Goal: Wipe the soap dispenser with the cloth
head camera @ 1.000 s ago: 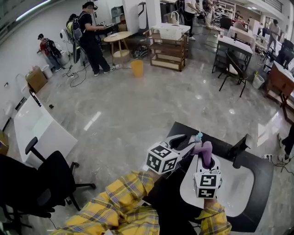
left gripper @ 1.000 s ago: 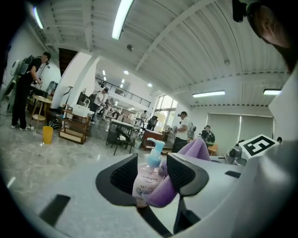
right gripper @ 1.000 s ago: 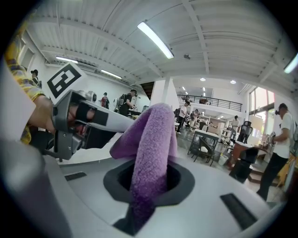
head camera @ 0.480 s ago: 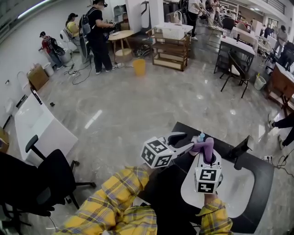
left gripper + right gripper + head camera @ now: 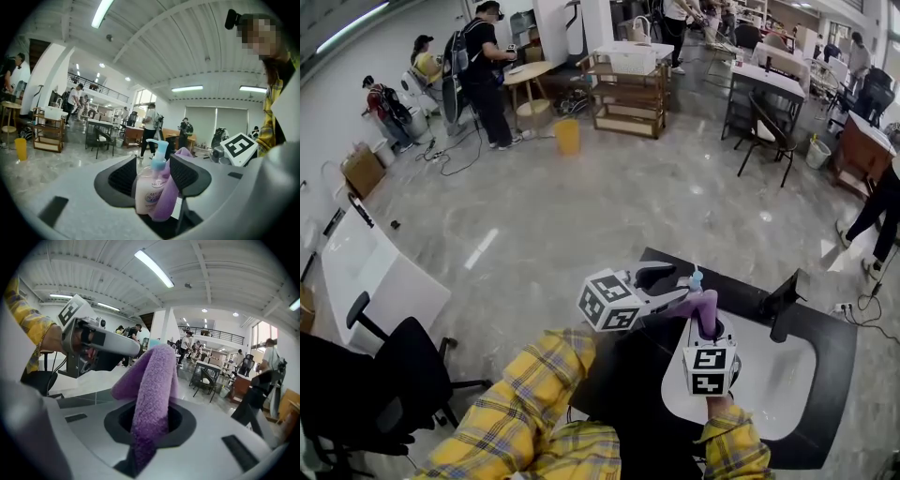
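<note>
The soap dispenser (image 5: 149, 190), a pale bottle with a blue pump (image 5: 696, 278), stands upright between the pads of my left gripper (image 5: 675, 287). Those jaws have just been opening a little, and the left pad still lies against the bottle. My right gripper (image 5: 709, 330) is shut on a purple cloth (image 5: 152, 390). The cloth (image 5: 706, 312) hangs against the bottle's right side, wedged between the bottle and the other pad (image 5: 185, 174). In the right gripper view the left gripper (image 5: 101, 343) shows just beyond the cloth, and the bottle is hidden behind the cloth.
Below both grippers a white sink basin (image 5: 778, 384) is set in a black counter (image 5: 839, 375), with a black faucet (image 5: 786, 300) at its far side. A black office chair (image 5: 384, 384) and a white table (image 5: 375, 272) stand to the left. People stand far off.
My right gripper has sunk a little with the cloth beside the bottle. The left gripper has rolled slightly, with the dispenser still between its jaws.
</note>
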`<state>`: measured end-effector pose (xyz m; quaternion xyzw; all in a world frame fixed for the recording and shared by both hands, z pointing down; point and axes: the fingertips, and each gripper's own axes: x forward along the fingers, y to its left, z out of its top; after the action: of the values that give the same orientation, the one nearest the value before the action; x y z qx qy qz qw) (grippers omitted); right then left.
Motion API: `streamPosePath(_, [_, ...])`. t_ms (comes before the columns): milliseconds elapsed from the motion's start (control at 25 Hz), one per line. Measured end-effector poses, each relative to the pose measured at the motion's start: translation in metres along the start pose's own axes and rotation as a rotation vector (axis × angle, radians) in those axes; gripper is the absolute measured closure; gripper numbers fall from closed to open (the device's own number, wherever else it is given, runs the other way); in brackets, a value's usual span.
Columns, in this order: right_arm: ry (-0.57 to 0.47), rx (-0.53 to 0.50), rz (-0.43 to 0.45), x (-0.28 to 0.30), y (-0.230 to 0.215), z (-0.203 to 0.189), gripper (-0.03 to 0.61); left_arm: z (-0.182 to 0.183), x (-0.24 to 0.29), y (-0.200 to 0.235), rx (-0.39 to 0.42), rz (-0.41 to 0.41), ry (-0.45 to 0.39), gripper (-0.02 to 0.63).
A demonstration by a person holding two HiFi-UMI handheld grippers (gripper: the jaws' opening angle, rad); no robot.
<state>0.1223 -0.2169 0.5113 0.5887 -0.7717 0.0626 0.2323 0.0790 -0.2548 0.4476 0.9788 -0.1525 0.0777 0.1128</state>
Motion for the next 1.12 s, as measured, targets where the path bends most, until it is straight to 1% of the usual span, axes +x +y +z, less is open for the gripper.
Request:
streamPosePath(160, [0.025,0.022,0.013,0.009,0.002,-0.013,0.541,-0.001,0.006,-0.004,0.015,-0.078,0.009,0.411])
streamPosePath(440, [0.056,0.032,0.044,0.021,0.005,-0.029,0.541,0.000,0.013,-0.002,0.052,-0.139,0.028,0.401])
streamPosePath(720, [0.102,0.014,0.095,0.028,0.012,-0.044,0.541,-0.002,0.024,-0.003,0.071,-0.246,0.081,0.393])
streamPosePath(960, [0.082,0.044,0.073,0.015,0.002,-0.044,0.541,-0.001,0.034,-0.015,0.130,-0.405,0.103,0.393])
streamPosePath(1120, [0.064,0.064,0.047,0.004,-0.007,-0.040,0.541,-0.004,0.039,-0.017,0.135,-0.494,0.142,0.394])
